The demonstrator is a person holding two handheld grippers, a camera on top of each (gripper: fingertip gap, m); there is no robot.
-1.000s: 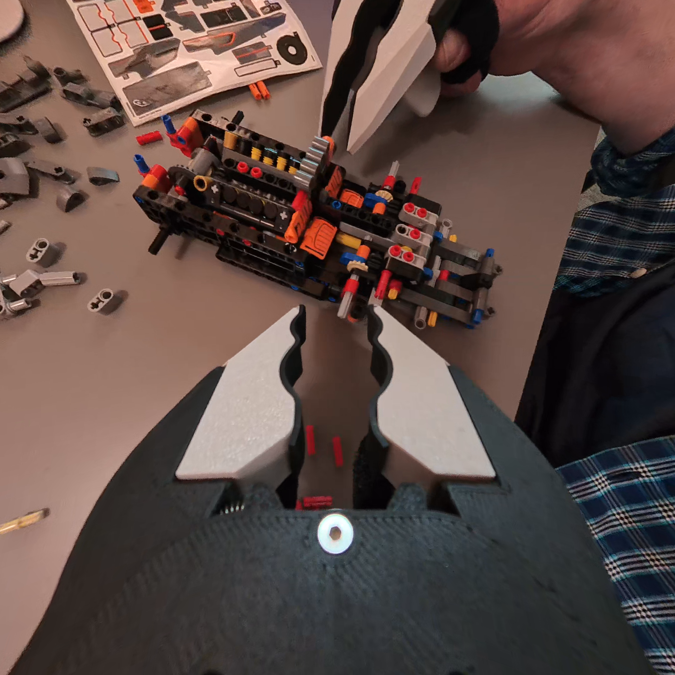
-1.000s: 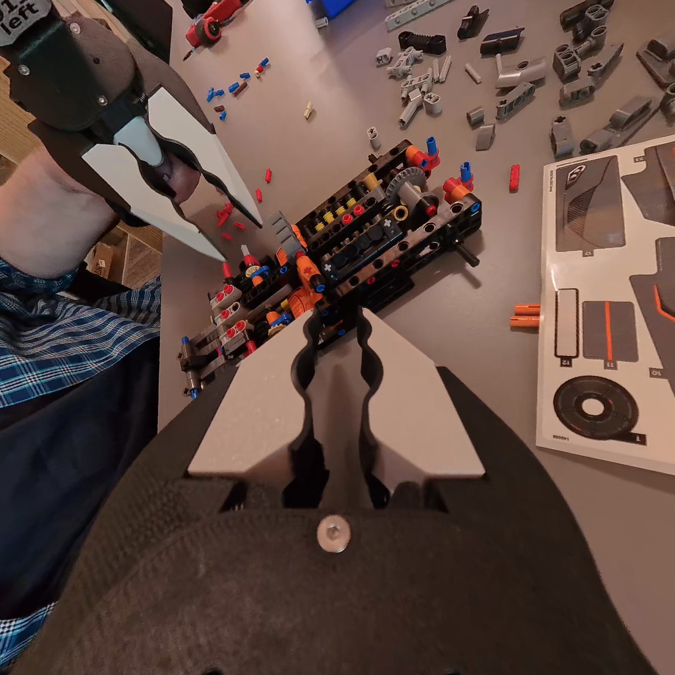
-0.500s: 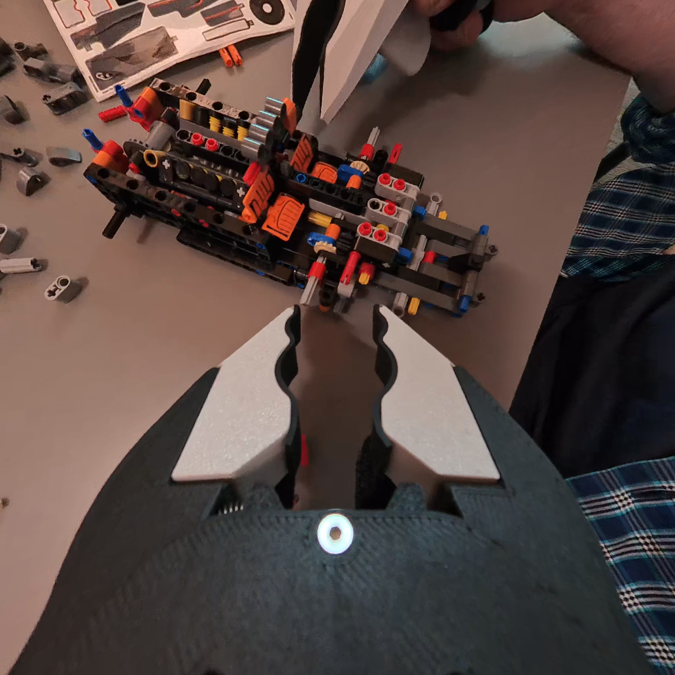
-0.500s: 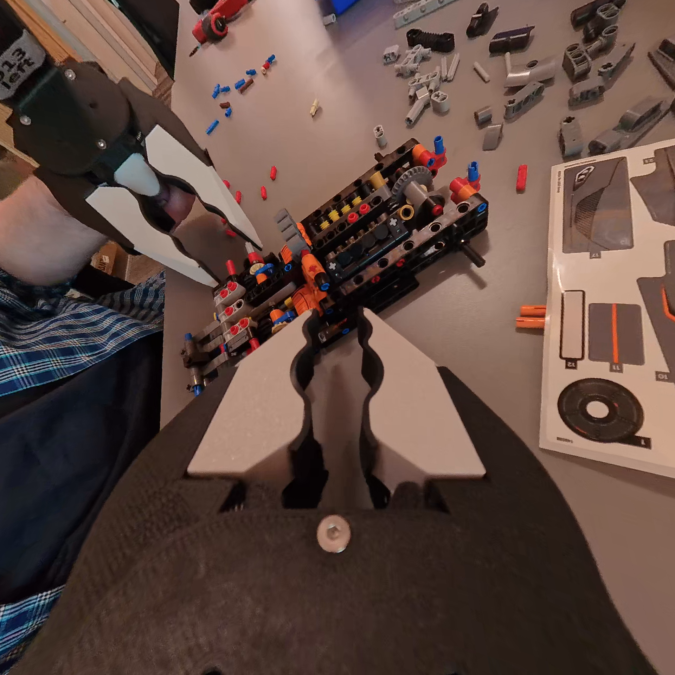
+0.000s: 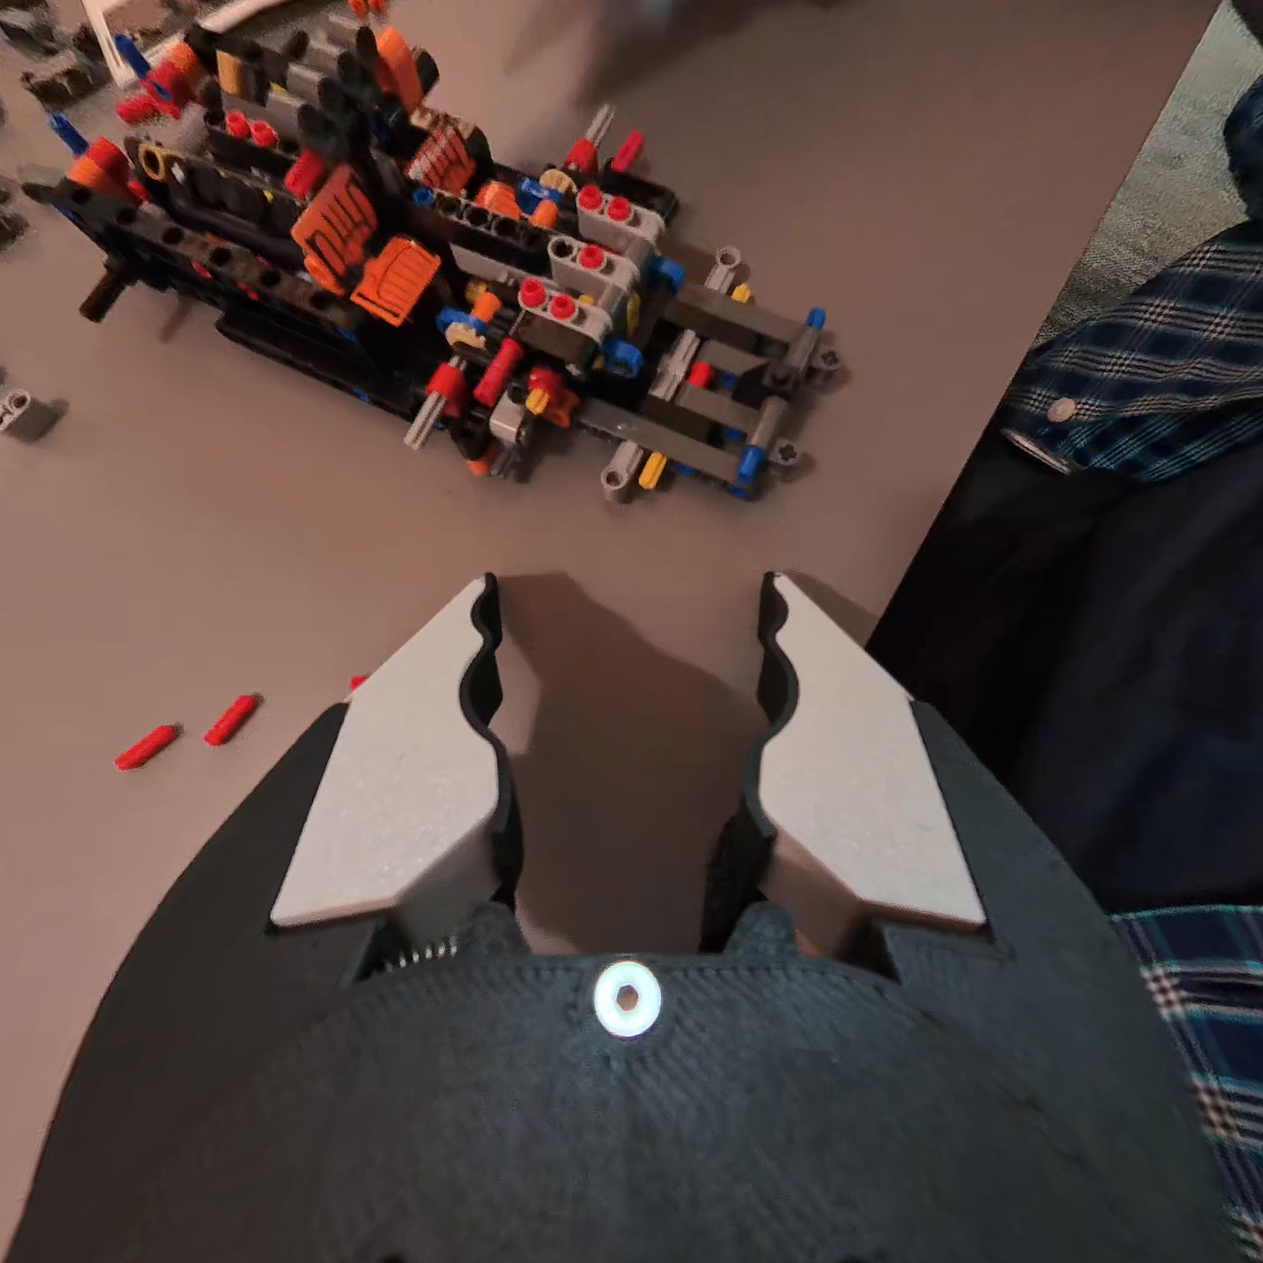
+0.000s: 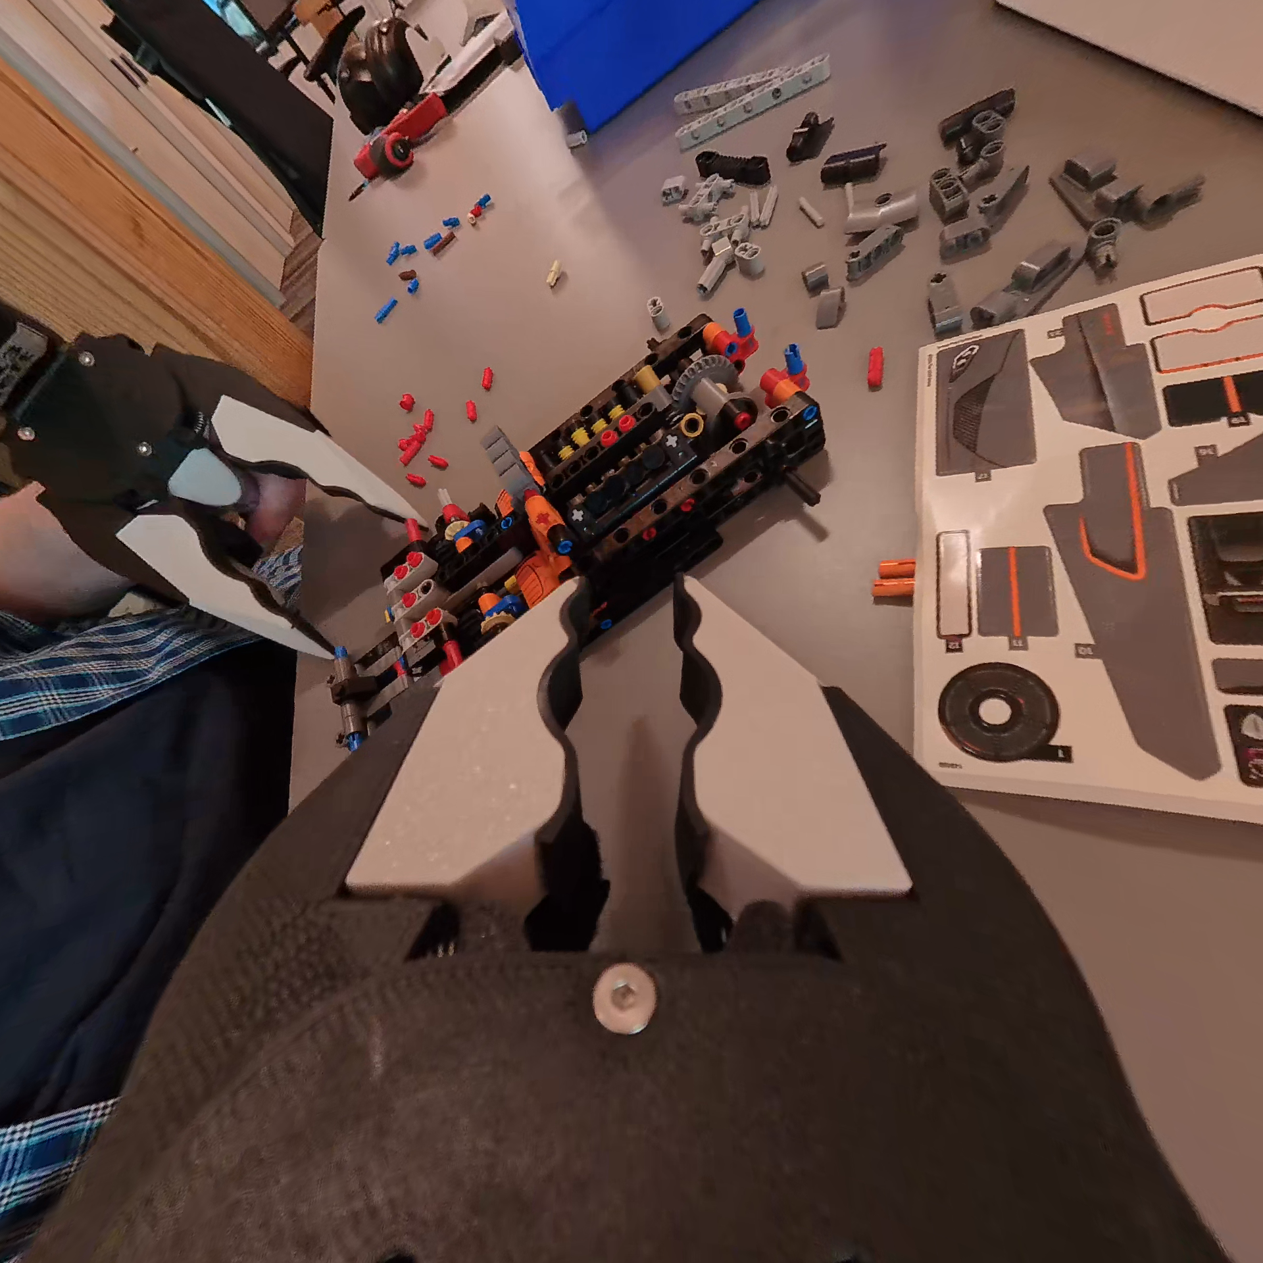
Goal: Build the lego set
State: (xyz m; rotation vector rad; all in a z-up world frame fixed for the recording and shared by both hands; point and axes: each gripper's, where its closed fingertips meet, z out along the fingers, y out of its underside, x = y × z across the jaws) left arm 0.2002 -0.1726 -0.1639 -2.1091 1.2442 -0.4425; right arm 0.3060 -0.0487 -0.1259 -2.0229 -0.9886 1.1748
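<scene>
Left gripper (image 5: 627,588): spread wide, empty, poised at the near end of the long black, grey and orange brick chassis (image 5: 437,273), likely to steady it.
Right gripper (image 6: 627,588): narrow gap, empty, tips beside the chassis flank.
Chassis: flat on the grey table (image 5: 205,533), between both.

table (image 6: 683,287) – matt grey | sticker sheet (image 6: 1093,615) – glossy paper

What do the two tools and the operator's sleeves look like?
Both tools, left tool and right tool, match: a black textured printed body, two pale grey wedge fingers lined with wavy black pads, and a silver hex screw at the centre. No cables show. The sleeves are blue plaid.
</scene>
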